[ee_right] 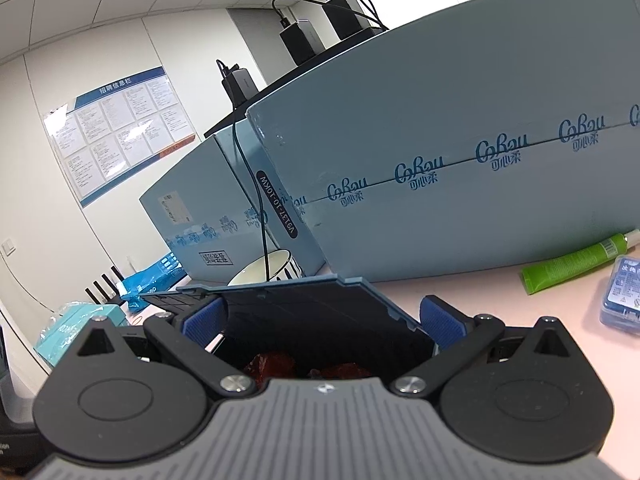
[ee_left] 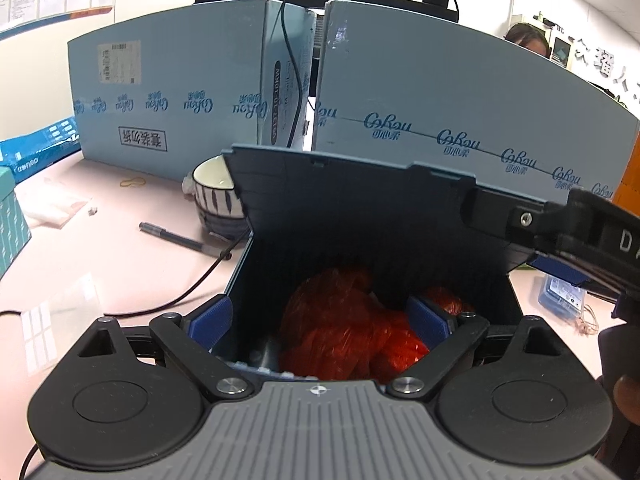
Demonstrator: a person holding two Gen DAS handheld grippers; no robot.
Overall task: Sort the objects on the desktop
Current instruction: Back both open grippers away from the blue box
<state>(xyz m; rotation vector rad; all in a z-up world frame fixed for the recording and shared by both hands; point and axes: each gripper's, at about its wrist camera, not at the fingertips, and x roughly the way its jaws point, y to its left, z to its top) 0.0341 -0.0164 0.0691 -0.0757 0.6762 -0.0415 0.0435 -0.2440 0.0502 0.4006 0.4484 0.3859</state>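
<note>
A lidded bin (ee_left: 360,216) at the near middle of the desk (ee_left: 100,264), boxes along the far edge

A crumpled bag (ee_left: 348,328) lies in the bin, whose lid stands open at its far side; a bowl (ee_left: 216,192) sits just left of it, a pen (ee_left: 172,236) nearer and further left, and a tube (ee_right: 576,262) and a small case (ee_right: 624,300) to its right, with two big cartons (ee_left: 440,96) behind and chargers (ee_right: 304,40) on top of them

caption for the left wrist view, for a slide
Left gripper open over a dark bin holding a red plastic bag.
</note>
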